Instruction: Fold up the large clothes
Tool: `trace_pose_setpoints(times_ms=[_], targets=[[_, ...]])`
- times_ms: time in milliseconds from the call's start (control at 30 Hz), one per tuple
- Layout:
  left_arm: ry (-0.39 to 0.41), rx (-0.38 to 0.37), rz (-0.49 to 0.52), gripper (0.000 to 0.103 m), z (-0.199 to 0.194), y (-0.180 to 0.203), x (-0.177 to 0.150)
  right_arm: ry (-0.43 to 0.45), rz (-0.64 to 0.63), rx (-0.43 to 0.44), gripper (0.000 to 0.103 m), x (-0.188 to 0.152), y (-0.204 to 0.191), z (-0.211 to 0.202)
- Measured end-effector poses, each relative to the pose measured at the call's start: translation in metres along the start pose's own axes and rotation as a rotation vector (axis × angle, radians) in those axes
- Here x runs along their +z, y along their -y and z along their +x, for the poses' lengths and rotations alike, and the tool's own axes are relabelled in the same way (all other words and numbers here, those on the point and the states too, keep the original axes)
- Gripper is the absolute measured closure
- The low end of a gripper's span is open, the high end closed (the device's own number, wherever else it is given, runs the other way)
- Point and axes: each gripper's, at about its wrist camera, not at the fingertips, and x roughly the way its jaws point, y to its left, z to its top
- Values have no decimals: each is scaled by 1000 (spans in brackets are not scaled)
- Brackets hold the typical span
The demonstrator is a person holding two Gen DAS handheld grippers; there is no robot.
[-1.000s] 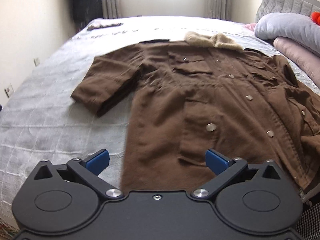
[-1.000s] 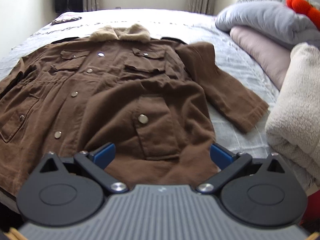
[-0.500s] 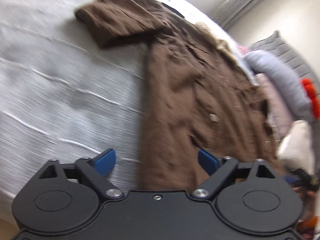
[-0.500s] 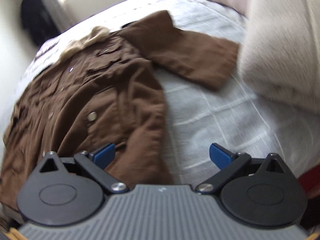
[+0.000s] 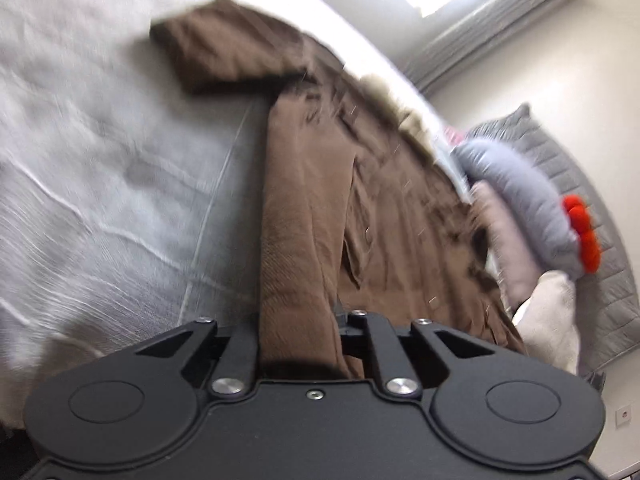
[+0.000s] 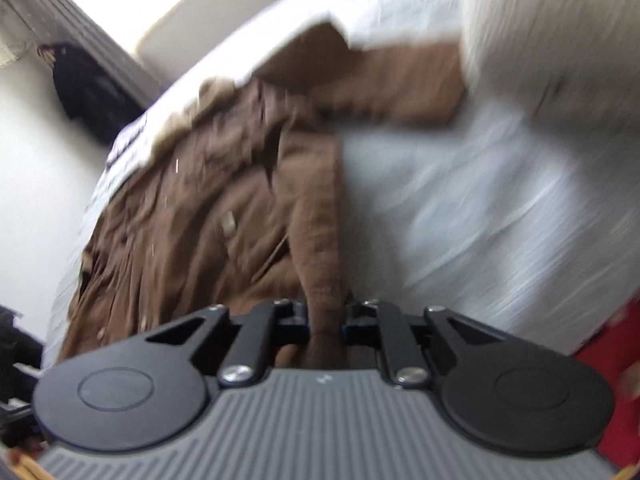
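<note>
Both grippers were hovering wide open over the coat half a second ago, and now each one has closed down on the hem edge, so the blue pads you could see before are buried in fabric. Starting on the left: the left gripper is clamped on the brown coat along its left bottom edge, with a band of cloth running straight up out of the jaws toward the sleeve, which lies spread on the pale grey bedspread. Further right in that view are the fur collar, then a stack of pillows with something bright red on top, and a cream blanket just beside the coat's far edge. Over to the right gripper: it's pinching the coat's right bottom edge the same way, cloth bunched tight between the jaws, the rest of the coat lying rumpled to the left on the bed and the other sleeve stretched toward a fluffy white blanket. Everything's pretty motion-blurred, and I can't make out any brand, label or writing anywhere.
</note>
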Motion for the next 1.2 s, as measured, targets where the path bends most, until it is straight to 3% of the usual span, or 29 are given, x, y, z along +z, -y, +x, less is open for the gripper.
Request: trace_pose_setpoints(times_ms=[67,100,200,233,300,333,367,433,467,533,567,733,833,933,1033,1100,1200], targets=[[-7,27,55,91,-5,5,-3,23,-4,-3,94,4,6,-20],[-33,52,65,91,-1,2,-7,27,-25,-52,95,3,9,-24],[-126,178,167,86,34,-9,-28,-28,-85,-316,103,-2,24,-7],[-110,175,192,85,34,-7,-29,-50,-101,-400,103,-7,31,-2],[-104,211,207,72,23,5,-24,-66,-82,-392,100,-13,37,-7],[-90,246,231,57,18,13,-21,-54,-86,-365,100,-16,35,-14],[-57,298,271,39,10,23,-19,-36,-103,-350,100,-17,29,-20],[50,387,377,22,2,39,-12,3,-175,-342,97,-13,7,-25],[109,410,435,14,-1,50,-9,18,-214,-338,89,-9,-7,-23],[168,406,495,9,6,63,-2,41,-270,-303,34,3,-34,-10],[174,387,503,9,14,69,2,57,-300,-276,28,7,-49,0],[141,254,590,8,76,86,7,64,-477,-164,27,17,-128,64],[139,226,677,8,123,93,2,69,-523,-112,23,17,-157,105],[43,210,697,8,155,78,-8,61,-560,-82,17,8,-163,143],[36,162,706,7,144,60,-22,40,-594,-122,15,-11,-147,164],[-12,131,722,7,126,53,-27,106,-643,-97,15,-28,-134,156],[-93,92,731,7,100,49,-19,75,-655,-131,15,-38,-127,136]])
